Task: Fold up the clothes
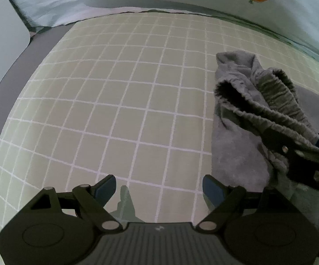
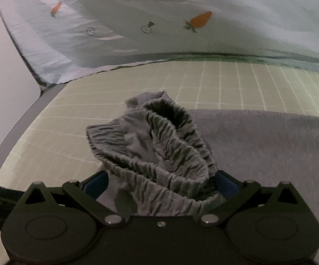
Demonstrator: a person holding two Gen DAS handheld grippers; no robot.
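A grey garment [image 1: 236, 150] with a ruffled elastic waistband [image 2: 159, 145] lies partly on the green grid sheet [image 1: 115, 110]. My right gripper [image 2: 160, 184] is shut on the bunched waistband, which fills the wide gap between its blue pads and is lifted off the sheet. In the left wrist view its black fingers [image 1: 292, 152] reach in from the right edge with the cloth draped over them. The rest of the garment [image 2: 270, 143] spreads flat to the right. My left gripper [image 1: 159, 190] stands open over bare sheet, left of the garment, with nothing between its pads.
A pale duvet with carrot prints [image 2: 159, 22] lies bunched along the far side of the sheet. A grey bed edge [image 1: 26, 61] and a white panel [image 2: 2, 77] border the left. Open sheet stretches to the left of the garment.
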